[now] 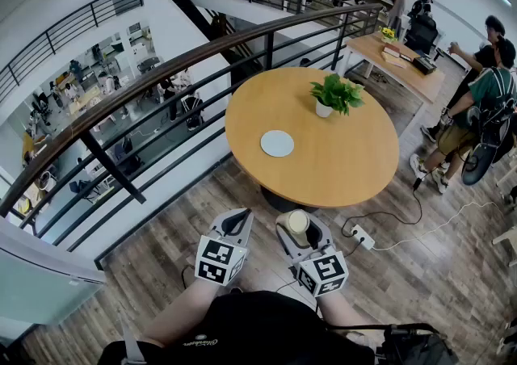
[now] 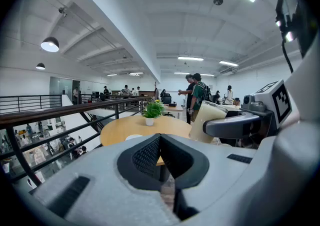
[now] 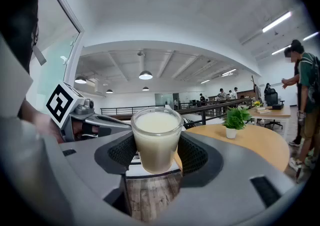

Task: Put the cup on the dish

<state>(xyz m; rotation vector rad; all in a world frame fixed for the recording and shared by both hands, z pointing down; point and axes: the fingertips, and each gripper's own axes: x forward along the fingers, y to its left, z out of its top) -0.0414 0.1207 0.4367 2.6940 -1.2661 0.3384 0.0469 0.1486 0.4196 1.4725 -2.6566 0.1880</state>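
A clear cup (image 1: 298,221) of milky liquid sits upright between the jaws of my right gripper (image 1: 300,231), which is shut on it. In the right gripper view the cup (image 3: 156,140) fills the middle, with the pads (image 3: 195,155) pressed on its sides. The white dish (image 1: 277,143) lies on the round wooden table (image 1: 347,169), well ahead of the cup. My left gripper (image 1: 235,223) is beside the right one with its jaws together and nothing in them. From the left gripper view the cup (image 2: 207,120) shows at the right and the dish (image 2: 133,137) lies just beyond the jaw tips.
A potted plant (image 1: 334,95) stands on the table behind and right of the dish. A dark railing (image 1: 161,73) runs along the left over a drop to a lower floor. A power strip (image 1: 361,236) and cable lie on the floor. People (image 1: 485,105) stand at right near another table (image 1: 400,60).
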